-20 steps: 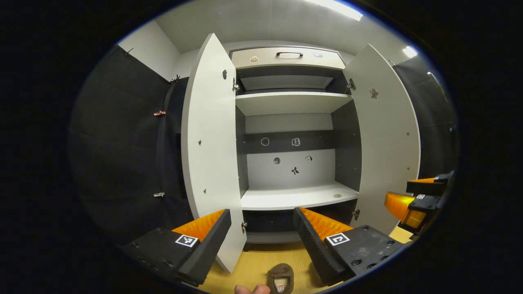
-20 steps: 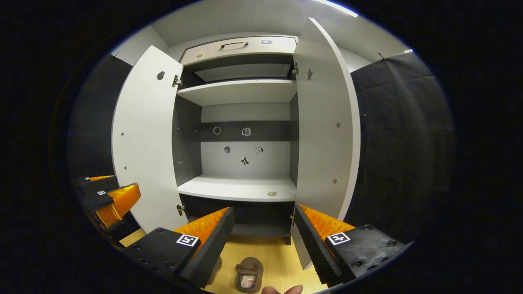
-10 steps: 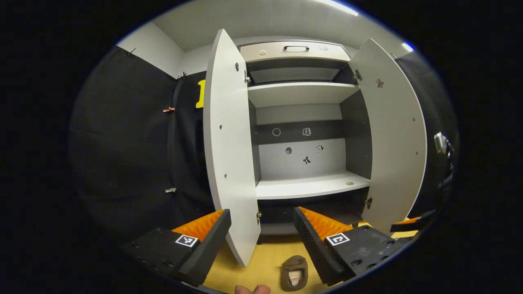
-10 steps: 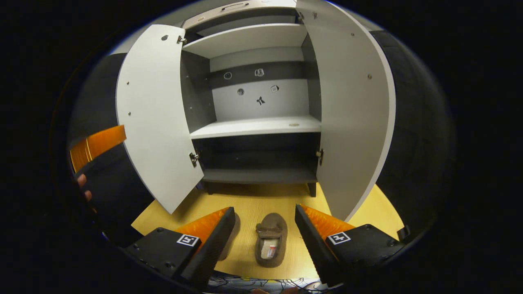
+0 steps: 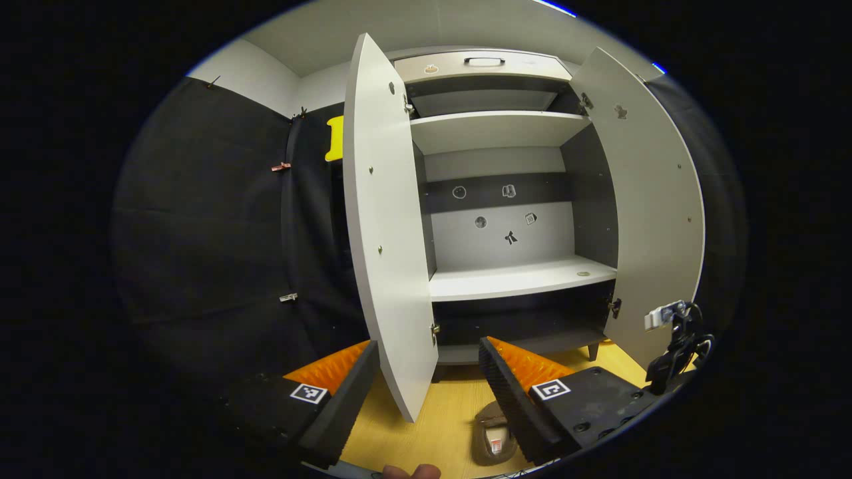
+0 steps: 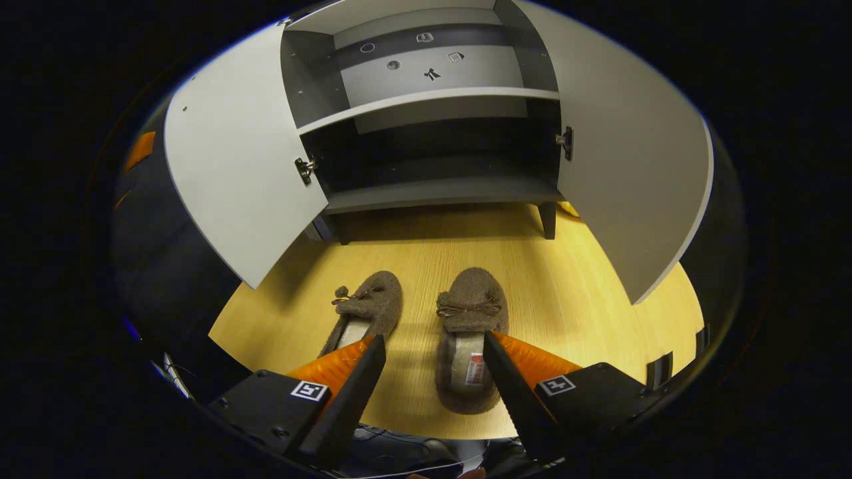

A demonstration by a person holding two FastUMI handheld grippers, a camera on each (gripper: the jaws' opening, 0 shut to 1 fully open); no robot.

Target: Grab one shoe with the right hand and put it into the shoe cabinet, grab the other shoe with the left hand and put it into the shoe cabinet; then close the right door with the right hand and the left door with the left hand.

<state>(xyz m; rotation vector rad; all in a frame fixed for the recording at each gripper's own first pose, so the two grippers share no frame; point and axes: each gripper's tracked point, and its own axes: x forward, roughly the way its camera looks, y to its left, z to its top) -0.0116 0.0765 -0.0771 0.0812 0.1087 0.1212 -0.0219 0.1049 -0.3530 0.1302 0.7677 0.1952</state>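
Note:
Two brown fuzzy slippers lie side by side on the wooden floor in front of the shoe cabinet (image 6: 439,193). In the right gripper view the left slipper (image 6: 369,309) is partly behind my left finger, and the right slipper (image 6: 469,332) lies just ahead of my right finger. My right gripper (image 6: 434,338) hangs open above them, holding nothing. My left gripper (image 5: 428,344) is open and faces the cabinet (image 5: 519,279); one slipper (image 5: 494,432) peeks out beside its right finger. Both the left door (image 5: 386,233) and the right door (image 5: 655,219) stand open.
The cabinet has a white middle shelf (image 6: 426,100), a dark bottom shelf, an upper shelf (image 5: 496,130) and a top drawer (image 5: 482,66). Black cloth walls flank it. The open doors (image 6: 233,173) (image 6: 639,166) jut out over the floor (image 6: 566,286). A fingertip (image 5: 411,471) shows at the bottom.
My right gripper has tipped down towards the floor, bringing both slippers into full view under its fingers. My left gripper has swung slightly left and stays open.

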